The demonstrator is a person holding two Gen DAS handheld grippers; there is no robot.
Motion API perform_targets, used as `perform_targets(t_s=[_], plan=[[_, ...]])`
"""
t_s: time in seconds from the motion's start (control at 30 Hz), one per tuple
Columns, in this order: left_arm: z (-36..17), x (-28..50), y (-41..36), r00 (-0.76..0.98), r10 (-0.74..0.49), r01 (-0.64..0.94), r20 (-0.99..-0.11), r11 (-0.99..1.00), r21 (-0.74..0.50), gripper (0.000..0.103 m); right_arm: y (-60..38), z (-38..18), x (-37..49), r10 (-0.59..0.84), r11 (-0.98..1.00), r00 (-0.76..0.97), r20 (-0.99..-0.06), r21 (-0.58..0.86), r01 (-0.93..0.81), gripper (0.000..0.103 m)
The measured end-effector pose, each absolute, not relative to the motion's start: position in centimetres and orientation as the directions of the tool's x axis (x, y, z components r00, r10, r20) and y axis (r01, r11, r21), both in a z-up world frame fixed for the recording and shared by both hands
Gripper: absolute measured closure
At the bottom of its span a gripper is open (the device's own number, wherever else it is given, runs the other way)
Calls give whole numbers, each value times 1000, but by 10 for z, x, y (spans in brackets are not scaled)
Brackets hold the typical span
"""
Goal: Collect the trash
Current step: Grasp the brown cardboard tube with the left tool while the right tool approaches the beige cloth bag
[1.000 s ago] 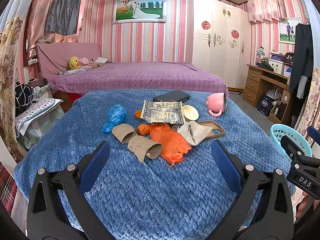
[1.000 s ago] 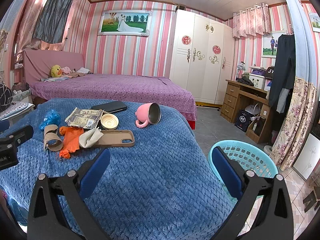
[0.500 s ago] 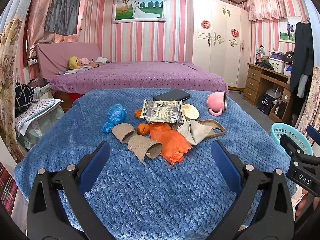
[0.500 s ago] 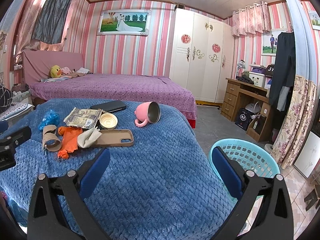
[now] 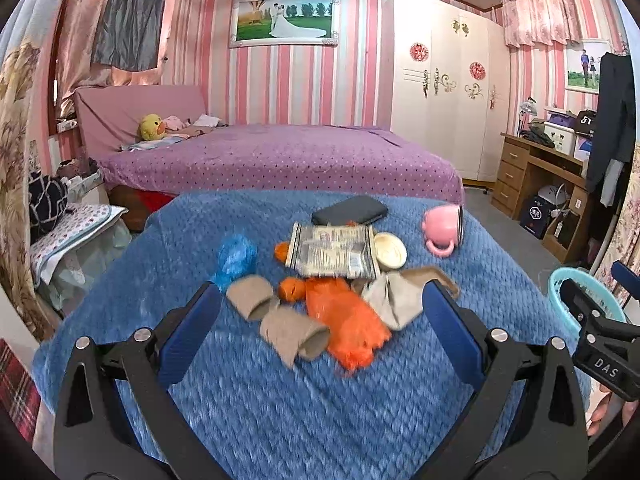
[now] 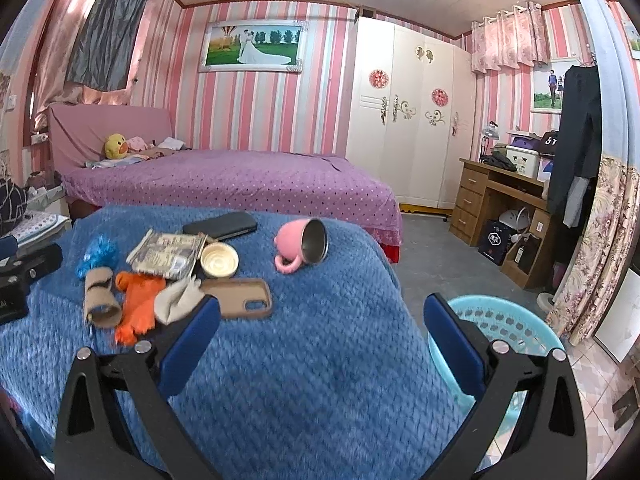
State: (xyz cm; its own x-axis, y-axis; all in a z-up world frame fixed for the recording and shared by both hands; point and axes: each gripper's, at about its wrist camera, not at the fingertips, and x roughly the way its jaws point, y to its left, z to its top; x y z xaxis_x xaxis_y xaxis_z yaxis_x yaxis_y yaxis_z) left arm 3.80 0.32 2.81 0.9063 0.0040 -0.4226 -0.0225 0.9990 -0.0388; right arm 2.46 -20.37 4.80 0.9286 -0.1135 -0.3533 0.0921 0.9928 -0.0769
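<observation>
Left wrist view, "DAS" label on right gripper, printed wrapper unreadable

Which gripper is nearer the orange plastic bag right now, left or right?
Left. The left gripper is open with the orange plastic bag lying between its fingers' line of sight. The right gripper, also open, sits off to the bag's right, toward the blue basket.

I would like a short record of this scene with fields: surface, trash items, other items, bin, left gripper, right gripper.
surface: blue blanket
trash items: two cardboard tubes, orange bag, blue bag, foil wrapper, grey wad
other items: pink mug on its side, phone case, black phone, round lid
bin: turquoise basket, on floor right of the blanket
left gripper: open, empty, facing the pile
right gripper: open, empty
</observation>
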Motion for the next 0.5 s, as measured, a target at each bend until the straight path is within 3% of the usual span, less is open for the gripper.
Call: perform_targets(t_s=[0.5], plan=[[28, 104, 57, 884, 45, -79, -466, 995, -53, 5, -202, 66, 101, -105, 992, 926, -363, -98, 74, 4]])
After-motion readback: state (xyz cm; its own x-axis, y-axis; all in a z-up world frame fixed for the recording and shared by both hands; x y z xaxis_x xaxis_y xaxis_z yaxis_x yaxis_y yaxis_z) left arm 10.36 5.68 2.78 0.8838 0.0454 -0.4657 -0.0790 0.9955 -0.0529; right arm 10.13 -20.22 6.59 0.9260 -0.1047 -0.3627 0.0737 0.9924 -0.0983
